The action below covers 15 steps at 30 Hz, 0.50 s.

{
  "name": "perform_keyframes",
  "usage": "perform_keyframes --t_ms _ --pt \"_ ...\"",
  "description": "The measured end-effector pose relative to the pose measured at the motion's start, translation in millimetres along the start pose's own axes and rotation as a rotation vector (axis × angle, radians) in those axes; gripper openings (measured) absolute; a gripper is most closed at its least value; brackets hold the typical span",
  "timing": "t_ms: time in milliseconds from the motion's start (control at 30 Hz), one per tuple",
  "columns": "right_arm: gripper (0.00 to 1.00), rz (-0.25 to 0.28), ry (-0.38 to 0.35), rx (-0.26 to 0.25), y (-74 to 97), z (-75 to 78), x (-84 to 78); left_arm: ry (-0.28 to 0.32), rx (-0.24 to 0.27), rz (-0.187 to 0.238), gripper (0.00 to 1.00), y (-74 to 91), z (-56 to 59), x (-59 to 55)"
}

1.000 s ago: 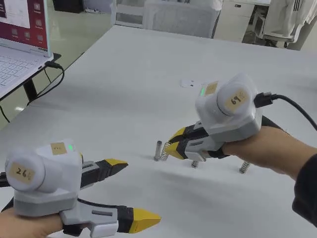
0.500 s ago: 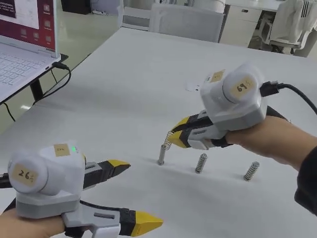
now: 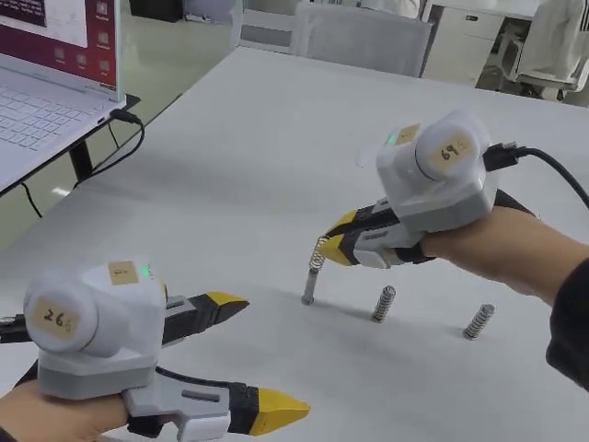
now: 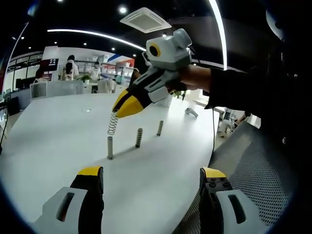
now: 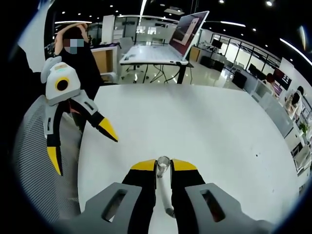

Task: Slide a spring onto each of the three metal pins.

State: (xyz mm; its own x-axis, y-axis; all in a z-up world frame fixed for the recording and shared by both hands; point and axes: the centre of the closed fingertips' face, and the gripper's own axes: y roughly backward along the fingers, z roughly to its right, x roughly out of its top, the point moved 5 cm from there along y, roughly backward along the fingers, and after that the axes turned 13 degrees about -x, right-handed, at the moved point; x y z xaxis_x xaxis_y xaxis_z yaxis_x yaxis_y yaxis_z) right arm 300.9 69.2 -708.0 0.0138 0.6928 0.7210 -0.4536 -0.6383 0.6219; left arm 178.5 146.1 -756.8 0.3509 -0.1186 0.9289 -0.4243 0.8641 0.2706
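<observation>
Right claw (image 4: 122, 108) grips spring (image 4: 112, 123) above bare pin (image 4: 110, 147); left claw (image 4: 151, 171) jaws apart.

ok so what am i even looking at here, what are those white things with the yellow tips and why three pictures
No robot here: a person holds a pincer tool in each hand. One picture comes from a headset camera looking down at the white table; the two round ones come from a camera on each tool. The left tool is open and empty. The right tool pinches a spring just above a bare metal pin. Beside it stand a second pin and a third pin, each already wearing a spring. A laptop sits off to the left.
</observation>
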Motion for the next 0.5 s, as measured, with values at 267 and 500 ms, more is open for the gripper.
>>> perform_keyframes --t_ms 267,500 --pt "0.08 -0.013 0.004 0.007 -5.1 1.4 -2.9 0.004 0.002 0.001 0.77 0.2 -0.5 -0.2" --pt "0.08 -0.023 0.004 0.016 -7.7 1.0 -4.9 0.005 0.001 0.0 0.77 0.0 -0.5 -0.5"
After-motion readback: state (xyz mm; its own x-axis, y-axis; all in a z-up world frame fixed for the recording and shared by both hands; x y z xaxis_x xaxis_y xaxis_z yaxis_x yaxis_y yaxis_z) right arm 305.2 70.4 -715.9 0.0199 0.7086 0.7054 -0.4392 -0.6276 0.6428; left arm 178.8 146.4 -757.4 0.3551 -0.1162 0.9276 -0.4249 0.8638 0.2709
